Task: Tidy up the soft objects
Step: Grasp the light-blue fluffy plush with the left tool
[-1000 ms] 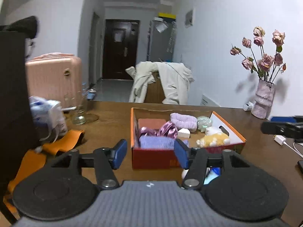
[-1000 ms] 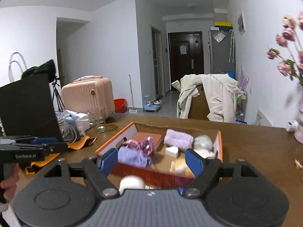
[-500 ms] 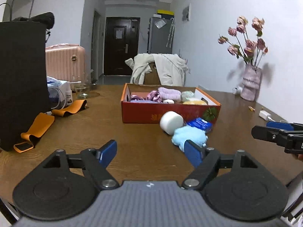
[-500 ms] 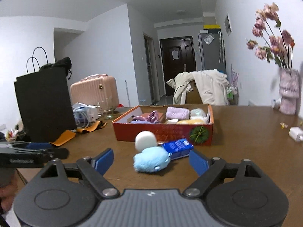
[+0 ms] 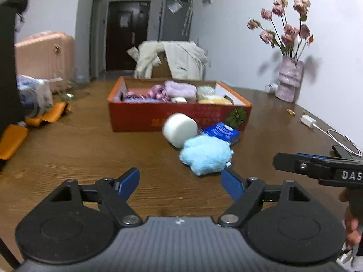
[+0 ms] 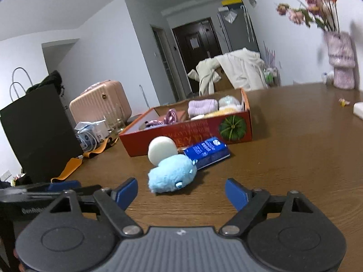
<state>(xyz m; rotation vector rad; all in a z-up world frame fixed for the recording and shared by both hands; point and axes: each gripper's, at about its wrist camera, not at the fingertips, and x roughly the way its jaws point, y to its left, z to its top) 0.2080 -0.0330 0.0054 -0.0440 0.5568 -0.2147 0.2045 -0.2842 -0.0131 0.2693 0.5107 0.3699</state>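
An open red cardboard box on the brown table holds several soft items. In front of it lie a white round puff, a blue packet and a light blue plush toy. My left gripper hovers low over the table, open and empty, with the plush just ahead of its right finger. My right gripper is also empty; its jaws are closing a little, and the plush lies just beyond its left fingertip. Each gripper shows at the edge of the other's view.
A black bag, a pink suitcase and orange straps are on the left. A vase of flowers, a white charger with cable and a dark phone are on the right. A chair draped with a coat stands behind the box.
Both grippers have pulled back from over the box and sunk toward the table. The left jaws have widened. The puff, packet and plush now lie in front of both grippers.
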